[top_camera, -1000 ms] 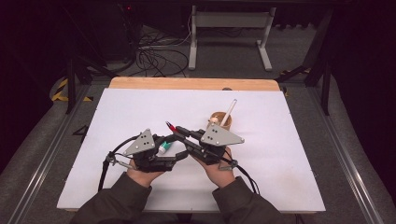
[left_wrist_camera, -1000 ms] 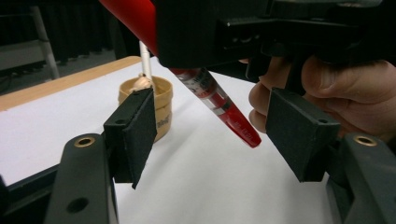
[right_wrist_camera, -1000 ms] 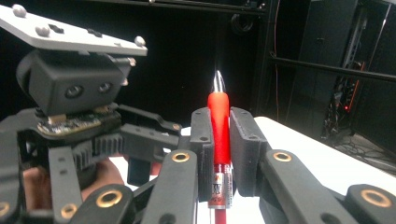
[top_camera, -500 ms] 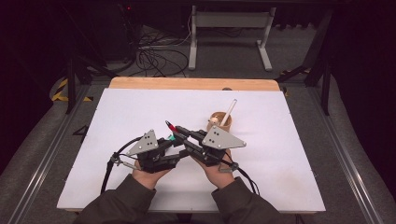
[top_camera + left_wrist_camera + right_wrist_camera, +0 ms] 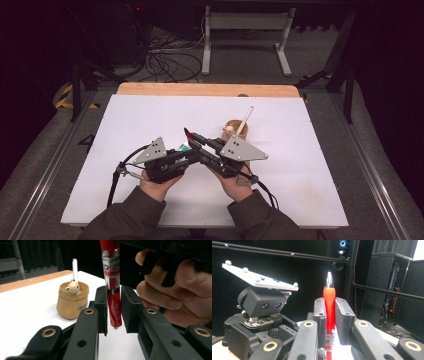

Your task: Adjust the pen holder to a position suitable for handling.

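A red pen [image 5: 189, 134] with a clear barrel stands between both grippers over the middle of the white board [image 5: 125, 120]. My right gripper [image 5: 329, 312] is shut on the pen [image 5: 329, 302] just below its metal tip. My left gripper [image 5: 115, 312] has just been closing its jaws and now presses on the pen's red rear end [image 5: 114, 307]. In the high view the left gripper [image 5: 186, 152] and right gripper [image 5: 196, 141] meet nose to nose, each in a hand.
A tan cup with a bear figure [image 5: 233, 128] [image 5: 72, 300] stands just behind the right gripper, with a white stick [image 5: 245, 119] leaning in it. A small green thing [image 5: 183, 148] lies by the left jaws. A wooden edge [image 5: 207, 89] borders the board's far side.
The left gripper's jaws have drawn in onto the pen's rear end. Both hands and the pen have kept their place.
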The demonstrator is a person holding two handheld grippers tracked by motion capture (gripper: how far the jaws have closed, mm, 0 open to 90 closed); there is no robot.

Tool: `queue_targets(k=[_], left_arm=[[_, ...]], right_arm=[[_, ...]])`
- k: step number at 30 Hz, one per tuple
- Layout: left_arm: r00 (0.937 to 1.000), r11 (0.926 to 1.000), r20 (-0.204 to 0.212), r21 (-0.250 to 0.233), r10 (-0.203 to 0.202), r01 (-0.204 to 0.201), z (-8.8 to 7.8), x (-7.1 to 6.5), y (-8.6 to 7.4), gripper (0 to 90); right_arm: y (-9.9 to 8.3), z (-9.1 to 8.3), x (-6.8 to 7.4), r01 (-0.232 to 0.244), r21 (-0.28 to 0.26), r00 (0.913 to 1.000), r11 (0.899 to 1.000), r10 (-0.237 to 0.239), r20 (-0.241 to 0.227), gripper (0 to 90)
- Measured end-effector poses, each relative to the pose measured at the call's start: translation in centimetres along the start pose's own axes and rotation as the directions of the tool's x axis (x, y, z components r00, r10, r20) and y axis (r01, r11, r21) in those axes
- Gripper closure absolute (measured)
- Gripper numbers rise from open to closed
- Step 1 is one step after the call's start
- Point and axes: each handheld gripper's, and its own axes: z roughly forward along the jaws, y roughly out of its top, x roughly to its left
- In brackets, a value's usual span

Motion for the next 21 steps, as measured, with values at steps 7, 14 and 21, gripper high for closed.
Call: queue_targets(k=[7,14,21], left_arm=[[0.9998,0.9998,-0.021,0.019,0.003,-0.003,-0.16,0.15,0.15,79.2],[0.9993,0.9992,-0.035,0.039,0.009,-0.008,-0.09,0.21,0.19,79.3],[0.9986,0.999,-0.053,0.044,0.004,-0.002,-0.24,0.49,0.31,79.3]], right_arm=[[0.11,-0.12,-0.08,0.009,0.006,1.0,1.0,-0.009,-0.003,80.3],[0.3,-0.13,-0.33,0.01,0.041,0.9998,0.999,-0.01,-0.018,78.7],[0.47,-0.43,-0.86,-0.007,0.06,0.9998,0.998,0.008,-0.019,74.7]])
